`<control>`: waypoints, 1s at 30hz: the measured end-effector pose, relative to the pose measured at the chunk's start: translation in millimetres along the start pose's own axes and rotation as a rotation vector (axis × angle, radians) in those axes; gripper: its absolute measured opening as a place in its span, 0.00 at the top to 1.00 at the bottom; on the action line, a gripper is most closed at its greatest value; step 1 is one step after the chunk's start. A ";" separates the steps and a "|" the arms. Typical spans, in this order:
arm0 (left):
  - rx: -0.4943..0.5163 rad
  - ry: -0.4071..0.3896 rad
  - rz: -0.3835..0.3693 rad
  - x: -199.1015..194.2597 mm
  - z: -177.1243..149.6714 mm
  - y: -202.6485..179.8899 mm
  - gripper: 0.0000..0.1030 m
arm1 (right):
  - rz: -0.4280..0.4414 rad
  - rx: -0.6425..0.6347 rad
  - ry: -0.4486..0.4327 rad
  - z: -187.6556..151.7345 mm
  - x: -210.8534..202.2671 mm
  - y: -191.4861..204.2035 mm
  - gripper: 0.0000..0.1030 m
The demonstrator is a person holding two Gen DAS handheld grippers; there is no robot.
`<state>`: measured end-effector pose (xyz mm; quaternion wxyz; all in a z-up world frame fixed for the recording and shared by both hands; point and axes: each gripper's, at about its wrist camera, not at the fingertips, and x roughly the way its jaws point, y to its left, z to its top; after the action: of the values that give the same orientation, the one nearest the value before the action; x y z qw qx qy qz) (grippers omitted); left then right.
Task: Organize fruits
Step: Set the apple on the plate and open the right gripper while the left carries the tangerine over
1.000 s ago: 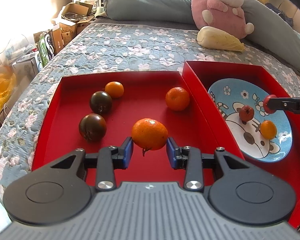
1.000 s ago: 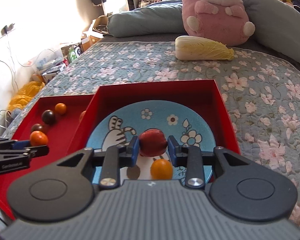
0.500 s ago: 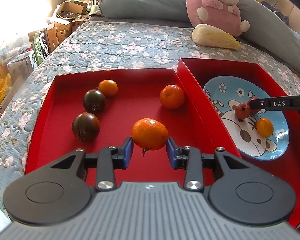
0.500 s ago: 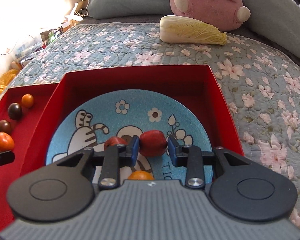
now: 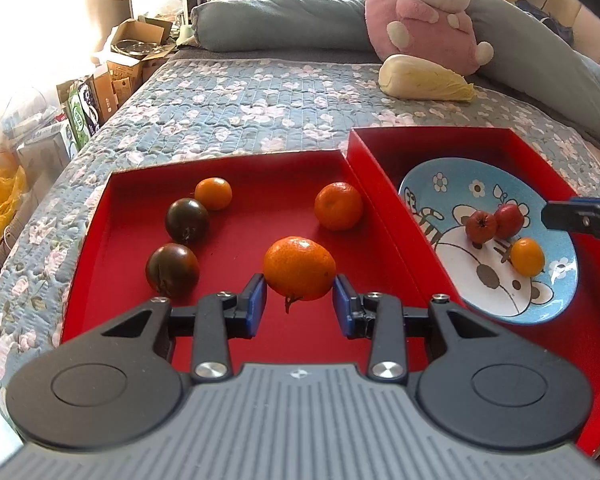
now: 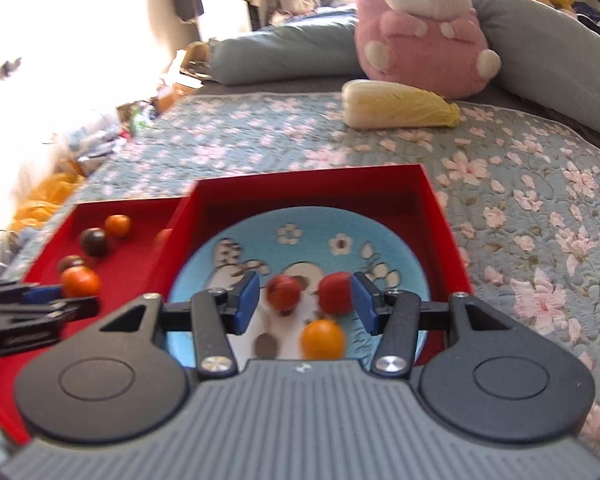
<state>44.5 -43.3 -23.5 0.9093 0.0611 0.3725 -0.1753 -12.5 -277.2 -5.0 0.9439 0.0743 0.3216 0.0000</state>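
Orange skin fills the gap of your left gripper [image 5: 299, 304]: its blue pads press both sides of a mandarin [image 5: 299, 268], held above the floor of the left red tray [image 5: 100, 216]. Your right gripper [image 6: 305, 306] is opening its jaws over the blue plate [image 6: 404, 256] in the right red tray [image 6: 436, 200]. A small red fruit [image 6: 336, 287] lies between them, close against the pad at 3 o'clock and, as far as the blurred picture shows, no longer squeezed. A second red fruit [image 6: 284, 290] lies at 9 o'clock from it, and a small orange fruit [image 6: 324, 338] at 6 o'clock.

You seem to be at the release step for the red fruit, with the mandarin already picked and waiting. Next, I judge, draw your right gripper clear without nudging the red pair, then carry the mandarin toward 3 o'clock over the two tray walls, and set it on bare plate.

That mandarin is nearly round, slightly broader than tall, so its long axis runs pad to pad. Its stem end points down toward 6 o'clock. Two dark fruits [image 5: 186, 220], a small orange one [image 5: 214, 193] and another mandarin [image 5: 339, 206] remain in the left tray.
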 end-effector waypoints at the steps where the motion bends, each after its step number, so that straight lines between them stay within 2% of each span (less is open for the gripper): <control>1: 0.004 -0.010 -0.008 -2.6 2.7 -3.2 0.59 | 0.018 -0.009 -0.007 -3.5 -7.0 3.1 0.48; 8: 0.026 -0.049 -0.088 -12.7 22.9 -40.2 0.59 | 0.078 -0.038 -0.003 -27.7 -37.5 13.3 0.48; 14: 0.086 -0.034 -0.148 -1.7 32.4 -90.1 0.59 | 0.075 -0.015 -0.002 -32.6 -44.7 5.3 0.48; 18: 0.093 0.001 -0.153 14.3 32.4 -111.1 0.59 | 0.073 -0.012 0.011 -39.7 -48.9 1.9 0.48; 25: 0.104 0.045 -0.123 36.0 24.9 -123.1 0.59 | 0.074 -0.022 0.037 -50.2 -55.6 -0.2 0.48; 30: 0.126 0.042 -0.108 39.5 20.6 -127.1 0.59 | 0.081 -0.019 0.036 -51.0 -57.3 0.3 0.48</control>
<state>37.7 -177.4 -34.0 0.8847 0.1017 0.3827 -0.2461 -88.8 -272.5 -10.1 0.9378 0.0783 0.3354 0.0425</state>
